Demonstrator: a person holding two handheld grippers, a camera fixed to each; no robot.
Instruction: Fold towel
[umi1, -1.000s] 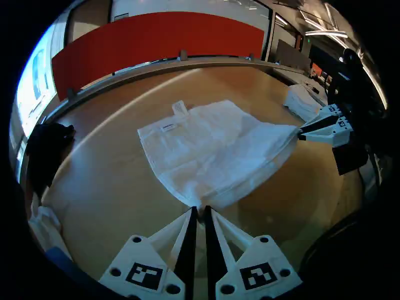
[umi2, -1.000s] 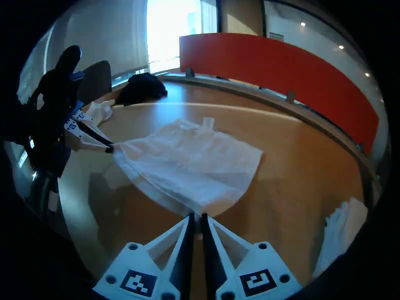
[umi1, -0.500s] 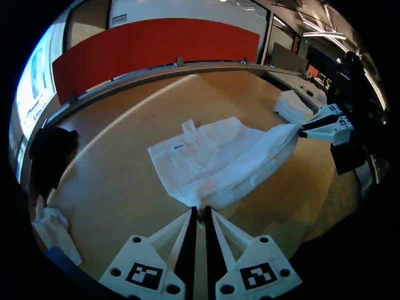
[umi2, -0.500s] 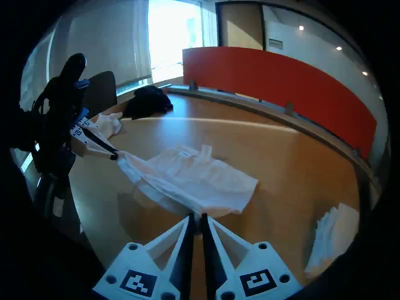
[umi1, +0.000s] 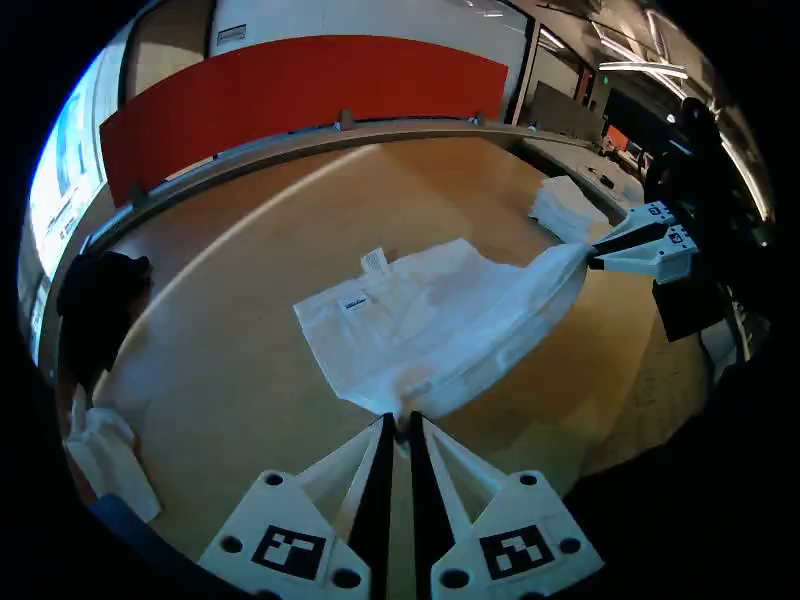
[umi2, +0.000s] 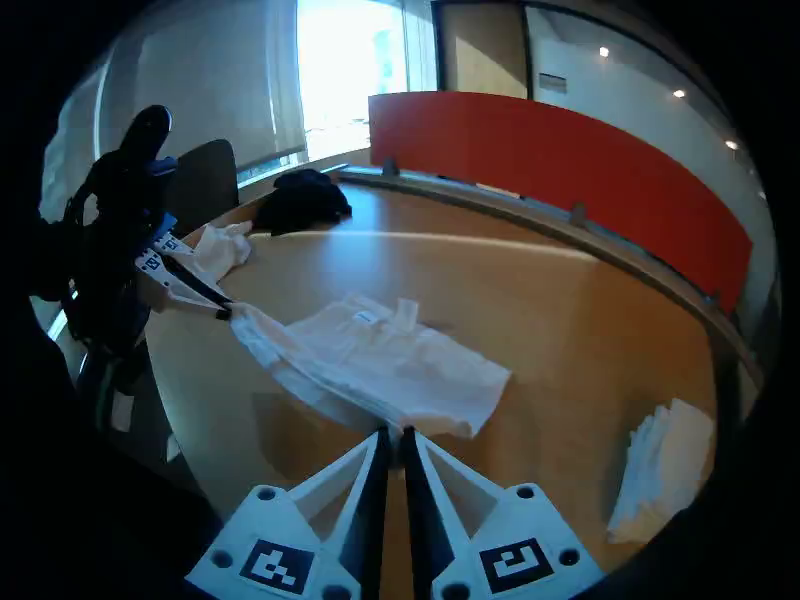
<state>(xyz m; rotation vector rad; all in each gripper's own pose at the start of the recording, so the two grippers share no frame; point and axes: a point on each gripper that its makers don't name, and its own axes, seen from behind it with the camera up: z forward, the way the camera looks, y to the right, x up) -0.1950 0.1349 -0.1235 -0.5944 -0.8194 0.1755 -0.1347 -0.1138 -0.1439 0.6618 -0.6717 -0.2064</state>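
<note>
Towel (umi1: 430, 320) lifted higher off table (umi1: 250, 250), left tool (umi1: 400, 428) and right tool (umi2: 393, 435) each clamped on a corner

Left gripper view sits low at the near left of the curved wooden table (umi1: 230, 300), facing the red partition (umi1: 300, 90); right gripper view mirrors it from the right. Both share the white cloth towel (umi1: 430, 320), close ahead.
</note>
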